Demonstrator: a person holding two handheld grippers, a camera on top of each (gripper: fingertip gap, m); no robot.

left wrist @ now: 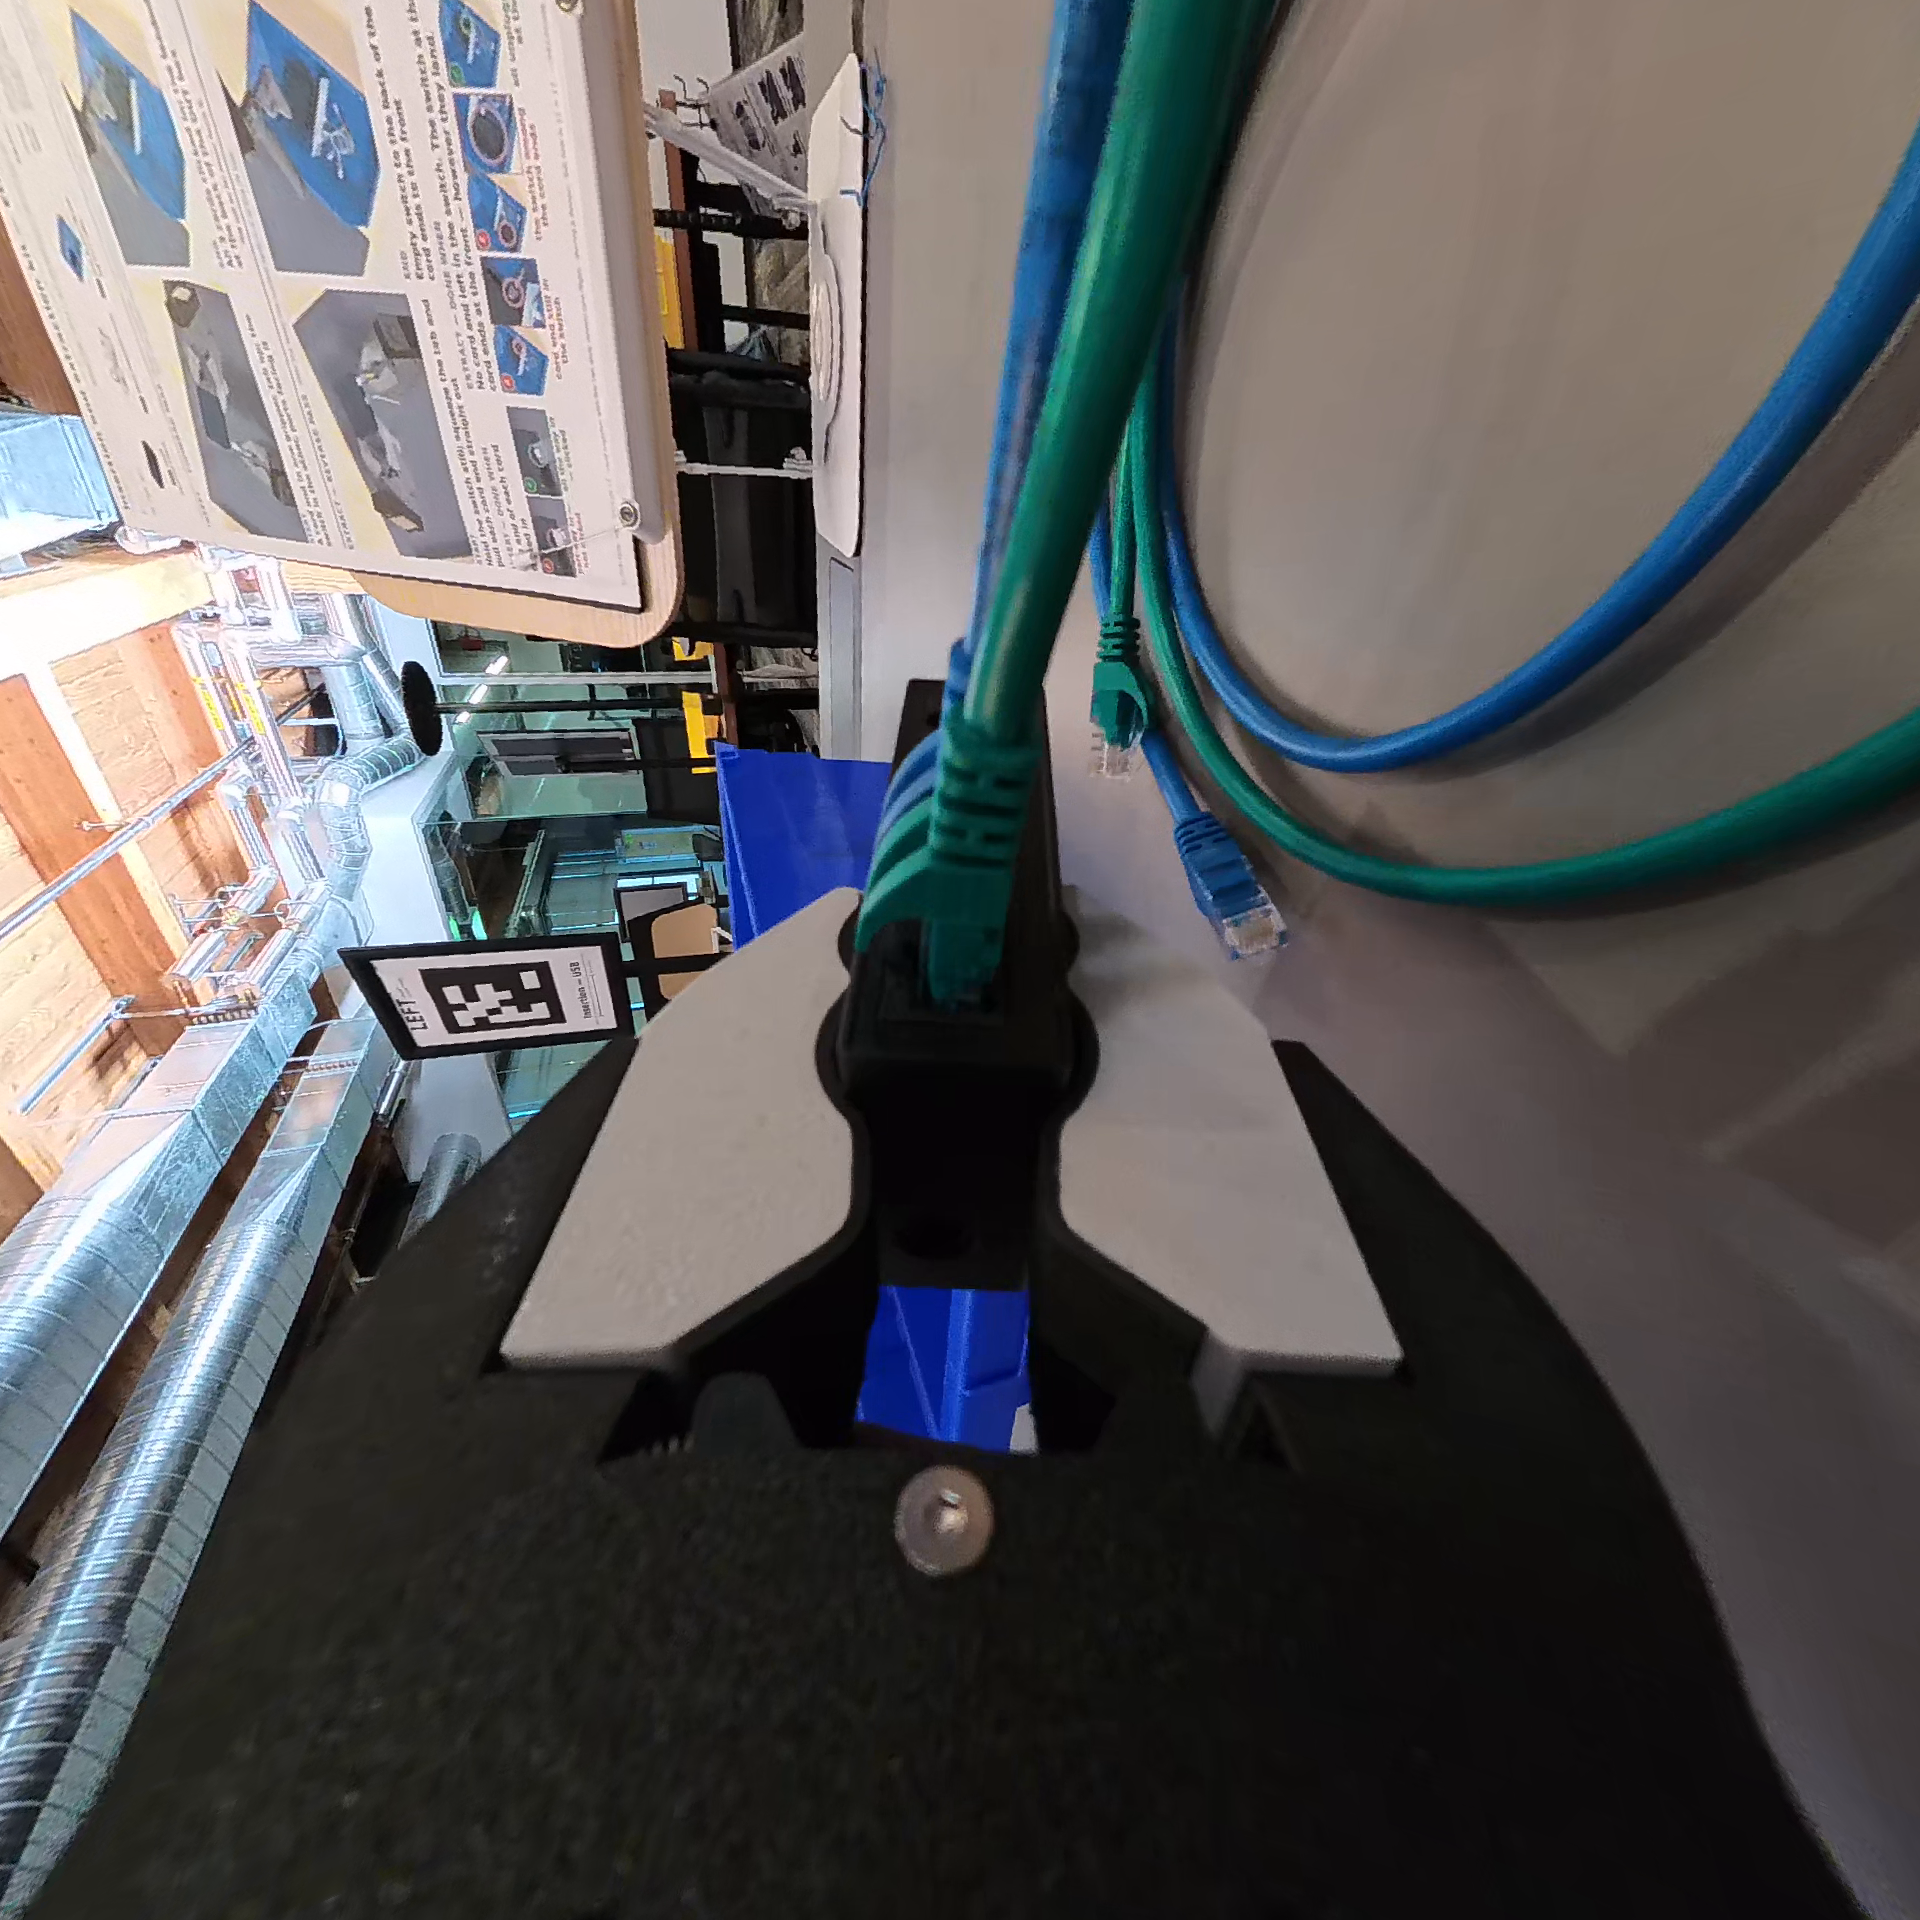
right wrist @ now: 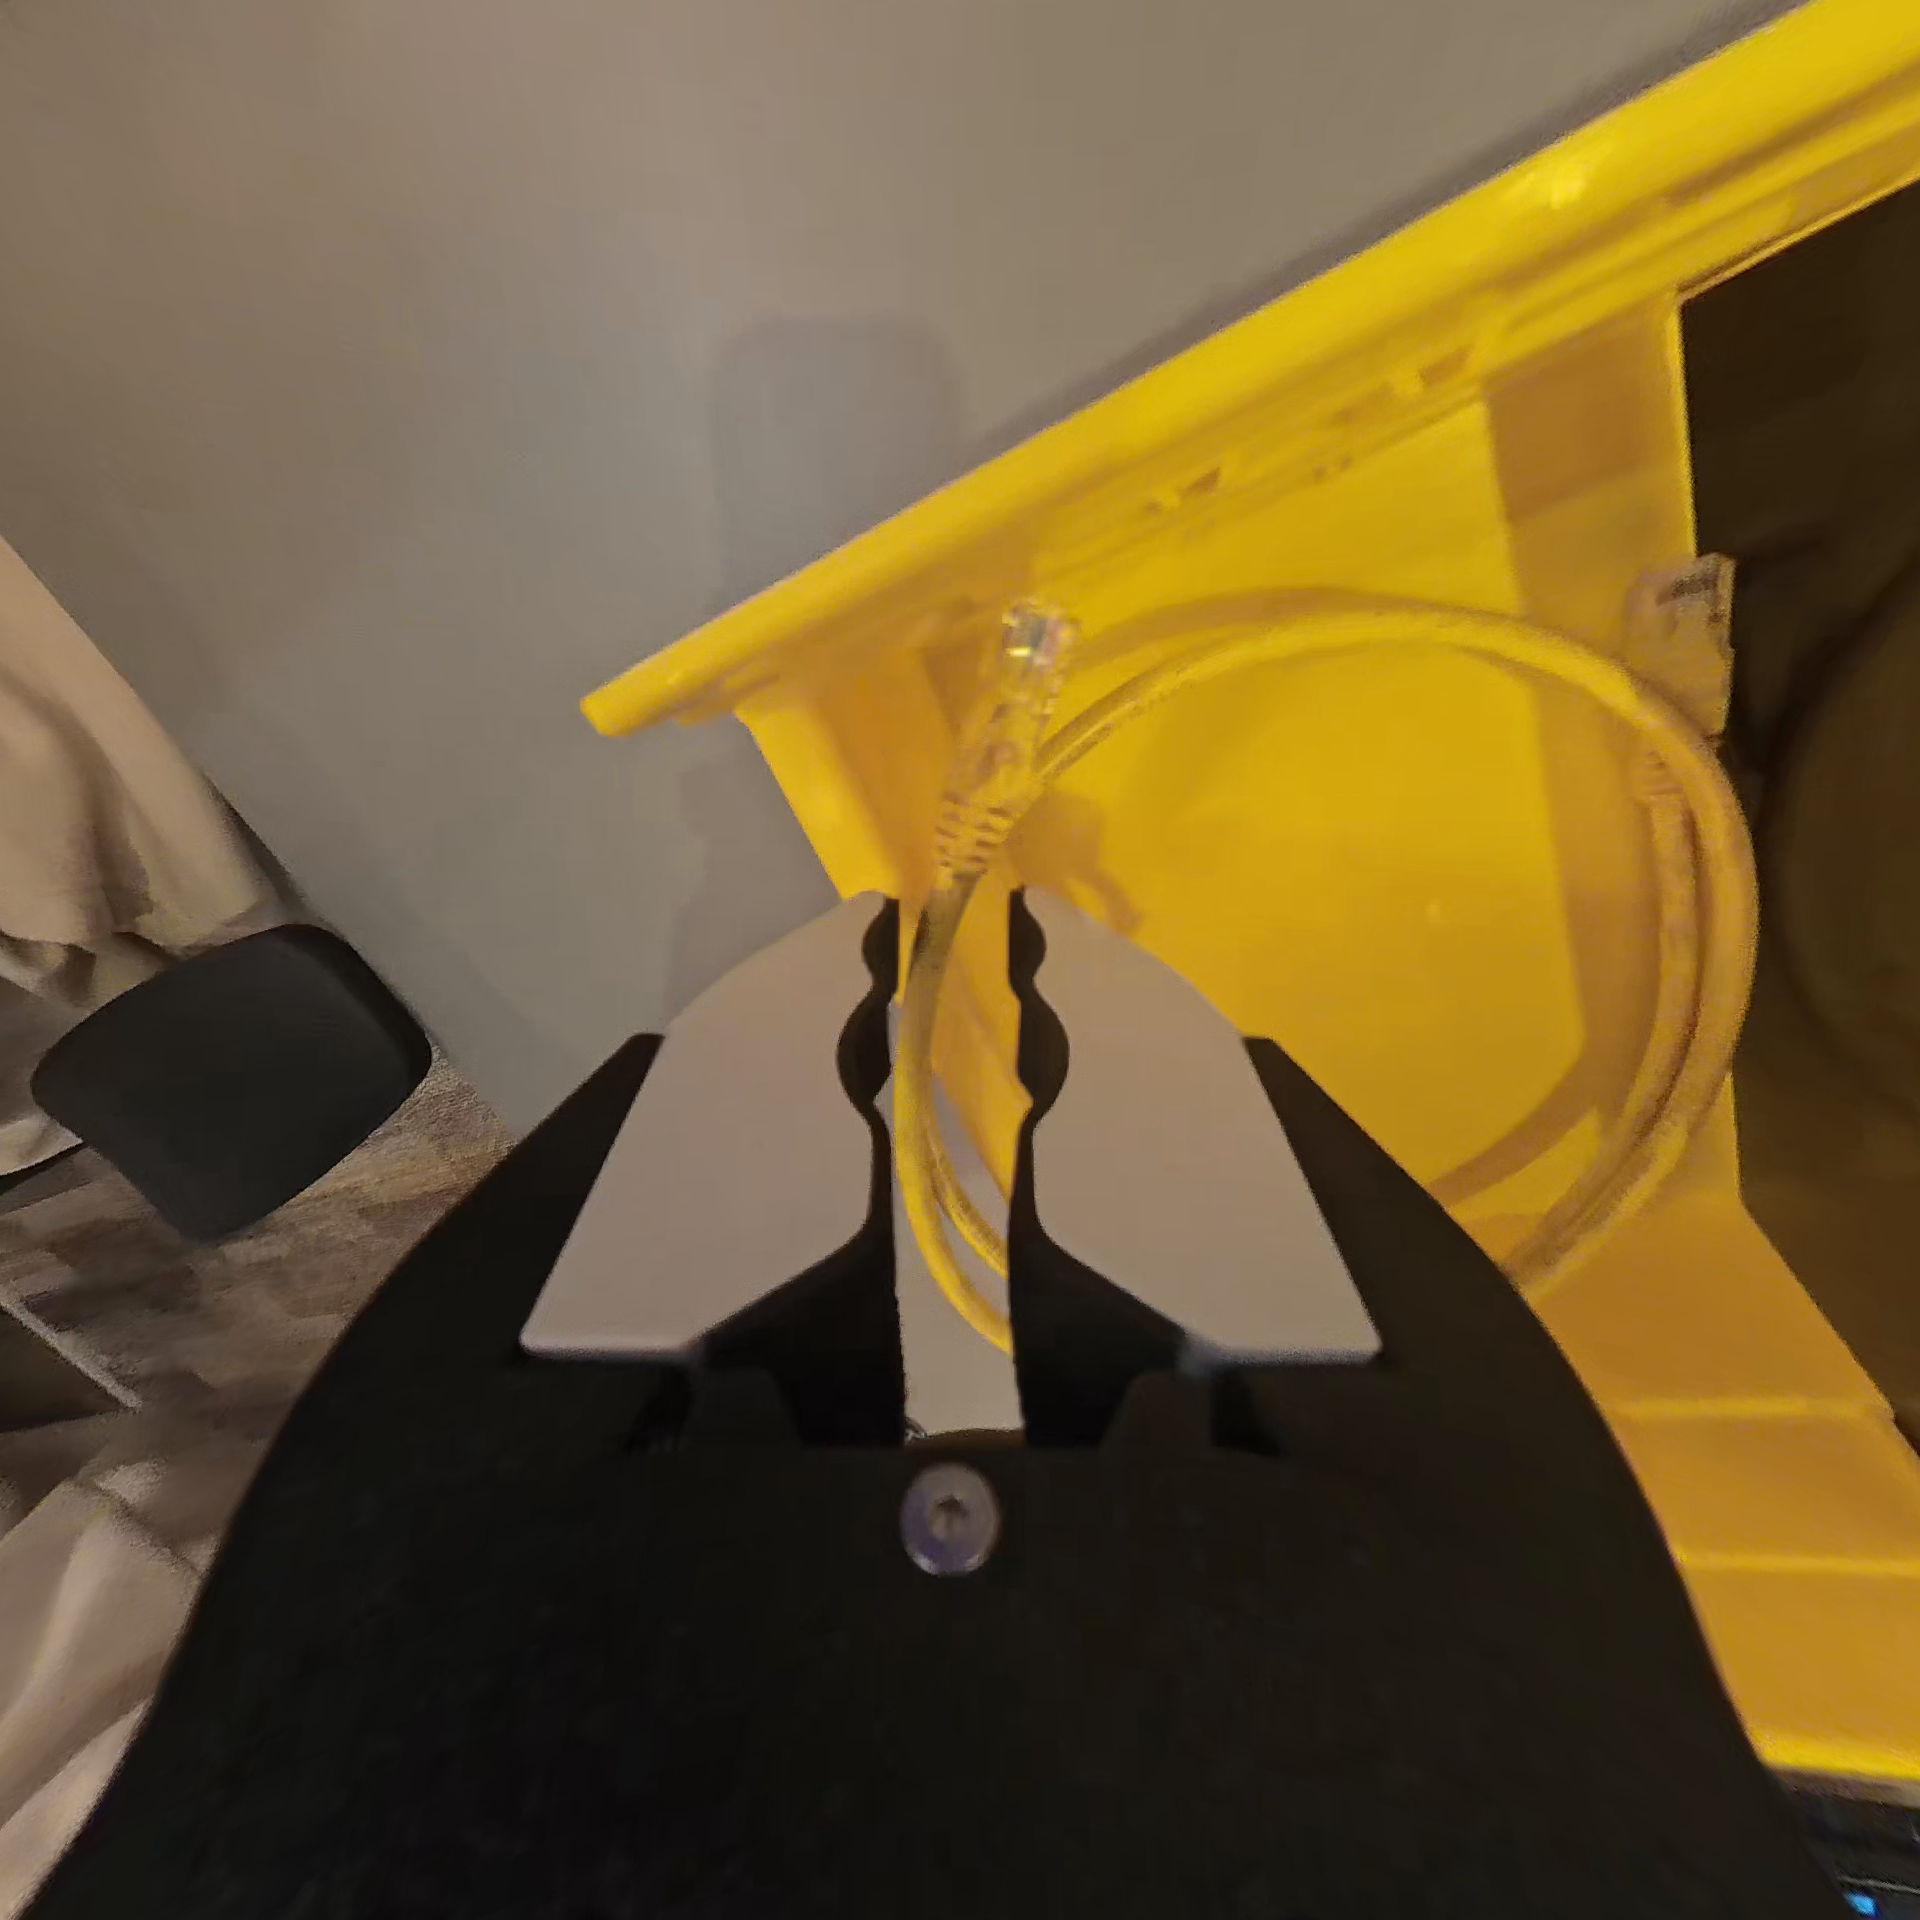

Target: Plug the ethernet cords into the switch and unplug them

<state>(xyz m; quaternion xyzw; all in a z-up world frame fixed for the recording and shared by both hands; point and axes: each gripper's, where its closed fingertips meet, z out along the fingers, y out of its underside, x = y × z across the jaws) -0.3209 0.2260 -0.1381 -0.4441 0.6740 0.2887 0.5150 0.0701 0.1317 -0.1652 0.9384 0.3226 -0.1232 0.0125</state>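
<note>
In the left wrist view my left gripper (left wrist: 961,935) is shut on the black switch (left wrist: 945,1060), which it holds by its end. A green cord's plug (left wrist: 971,862) sits in the switch, with a blue cord's plug (left wrist: 914,774) plugged in just behind it. A loose green connector (left wrist: 1117,707) and a loose blue connector (left wrist: 1231,888) lie on the grey surface to the right. In the right wrist view my right gripper (right wrist: 951,914) is narrowly open inside a yellow bin (right wrist: 1143,416). A coiled yellow cord (right wrist: 1704,935) passes between its fingers, with its clear connector (right wrist: 1003,748) just past the tips.
A blue bin (left wrist: 800,831) stands behind the switch. An instruction board (left wrist: 343,281) and a black-and-white marker sign (left wrist: 488,997) are to the left. Blue and green cord loops (left wrist: 1558,727) lie on the grey surface. A black block (right wrist: 229,1070) and beige cloth (right wrist: 83,790) lie left of the yellow bin.
</note>
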